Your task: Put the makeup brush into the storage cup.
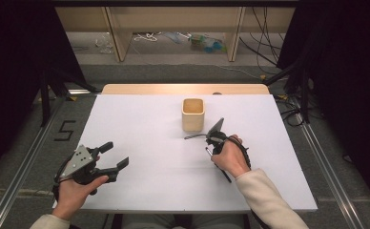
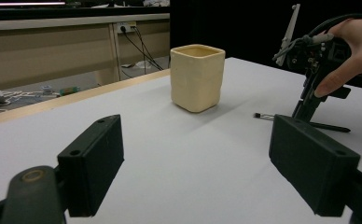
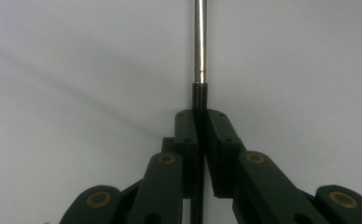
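- Right now the right gripper [image 3: 200,123] has its two black jaws pressed together on a thin tool [image 3: 199,56], a slim rod with a black handle part and a bright metal shaft.
- In the right gripper view the black part of the rod runs straight up through the seam between the pads, and the shiny round shaft carries on beyond the tips over the white surface.
- From the high view the right gripper [image 1: 215,139] points down at the table [image 1: 140,124], just beside the cup [image 1: 193,114] on its near right side; the thin tool [image 1: 195,136] sticks out to the left of the jaws, low over the table, and a dark stretch of it shows near the person's right hand [image 1: 231,157].
- The left gripper view shows the rod [image 2: 326,126] lying almost flat at the table top under the right gripper [image 2: 309,109], its small end [image 2: 258,115] pointing toward the cup.
- That cup [image 2: 198,77] is cream, squarish with rounded corners, matte and slightly uneven in the walls, standing upright and open at the top.
- Meanwhile the left gripper [image 2: 195,168] stands wide open with nothing between its blocky black pads [image 2: 95,163]; it sits at the near left of the table, well apart from the cup, held in the left hand [image 1: 76,191].
- The table is smooth matte white with a pale wooden edge at the far side.
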`<control>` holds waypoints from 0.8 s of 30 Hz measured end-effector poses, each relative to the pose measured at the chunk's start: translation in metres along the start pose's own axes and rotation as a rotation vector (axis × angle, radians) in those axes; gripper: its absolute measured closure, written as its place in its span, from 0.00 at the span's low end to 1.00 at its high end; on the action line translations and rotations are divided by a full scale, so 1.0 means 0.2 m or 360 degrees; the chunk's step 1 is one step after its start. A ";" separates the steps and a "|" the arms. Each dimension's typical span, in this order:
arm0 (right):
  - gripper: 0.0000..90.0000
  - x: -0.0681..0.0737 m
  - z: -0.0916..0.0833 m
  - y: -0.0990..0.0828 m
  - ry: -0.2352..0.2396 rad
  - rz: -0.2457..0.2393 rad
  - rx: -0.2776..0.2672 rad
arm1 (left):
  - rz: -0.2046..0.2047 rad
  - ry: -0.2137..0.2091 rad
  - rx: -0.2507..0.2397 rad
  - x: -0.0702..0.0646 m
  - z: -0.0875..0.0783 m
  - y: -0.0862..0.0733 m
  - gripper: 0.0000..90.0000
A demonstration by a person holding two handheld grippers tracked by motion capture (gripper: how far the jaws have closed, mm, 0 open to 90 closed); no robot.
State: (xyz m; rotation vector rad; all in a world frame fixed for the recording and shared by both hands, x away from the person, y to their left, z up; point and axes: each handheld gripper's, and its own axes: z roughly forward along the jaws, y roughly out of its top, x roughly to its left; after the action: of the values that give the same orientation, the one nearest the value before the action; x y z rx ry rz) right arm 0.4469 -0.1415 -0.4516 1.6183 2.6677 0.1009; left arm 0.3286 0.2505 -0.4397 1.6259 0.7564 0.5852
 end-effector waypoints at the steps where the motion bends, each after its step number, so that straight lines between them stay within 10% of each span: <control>1: 0.94 0.00 0.00 0.00 0.0004 0.0002 -0.0007 | -0.0001 0.0000 0.0000 0.00 0.00 0.00 0.19; 24: 0.94 -0.03 -0.08 -0.03 0.0067 -0.0061 -0.0181 | -0.0009 0.0002 -0.0002 0.00 0.00 0.00 0.20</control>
State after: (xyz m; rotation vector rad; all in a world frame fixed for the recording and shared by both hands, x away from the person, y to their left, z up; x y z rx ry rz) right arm 0.4432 -0.1514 -0.4372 1.5485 2.6675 0.2838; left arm 0.3281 0.2508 -0.4397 1.6216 0.7610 0.5823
